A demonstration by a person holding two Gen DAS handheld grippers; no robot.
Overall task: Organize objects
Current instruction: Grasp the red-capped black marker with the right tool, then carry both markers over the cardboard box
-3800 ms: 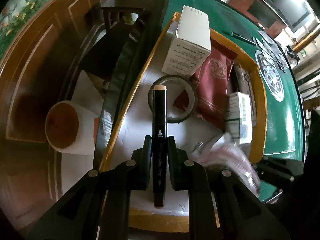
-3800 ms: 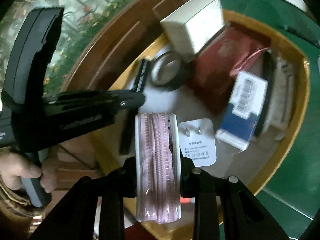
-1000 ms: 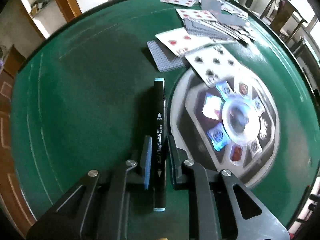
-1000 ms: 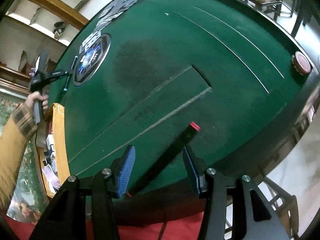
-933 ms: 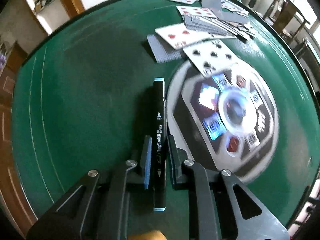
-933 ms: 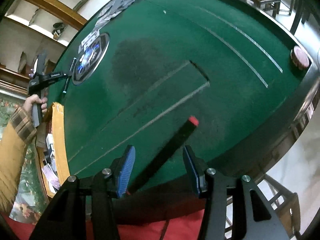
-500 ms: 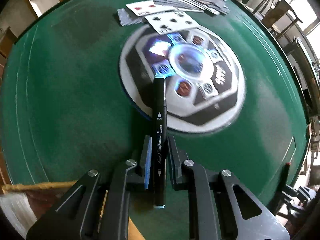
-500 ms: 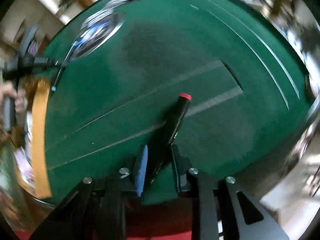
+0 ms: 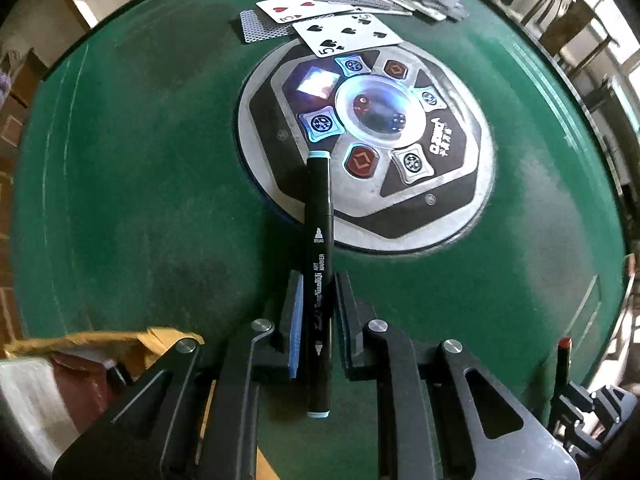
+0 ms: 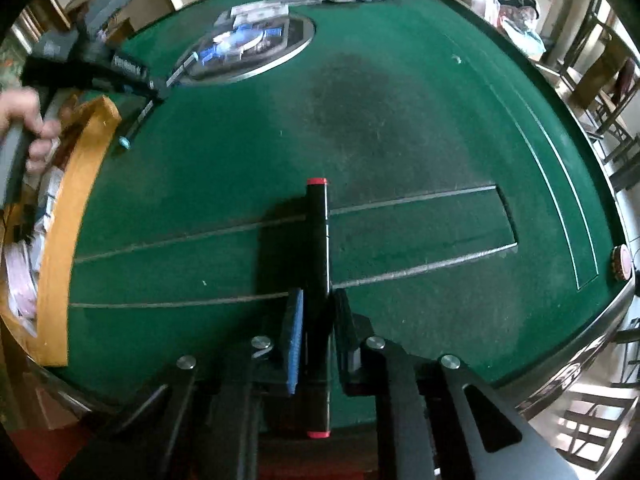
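My left gripper [image 9: 316, 304] is shut on a black art marker with pale blue caps [image 9: 319, 240], held above the green table [image 9: 140, 160] and pointing at the round centre console [image 9: 368, 140]. My right gripper [image 10: 316, 320] is shut on a black marker with red caps [image 10: 317, 240], held over the green felt near the table's edge. In the right wrist view the left gripper [image 10: 156, 94] with its blue-capped marker [image 10: 136, 124] shows at the far left. The red marker's tip [image 9: 564, 344] shows at the lower right of the left wrist view.
A wooden tray [image 10: 68, 208] full of packets lies at the table's left edge, also in the left wrist view [image 9: 100, 340]. Playing cards [image 9: 344, 28] lie beyond the console. A slot [image 10: 420, 236] is outlined in the felt. A round red-brown disc [image 10: 622, 264] sits at the right rim.
My right gripper has closed on the red-capped marker and turned it straight ahead. My left gripper has swung with its marker from the card side toward the console.
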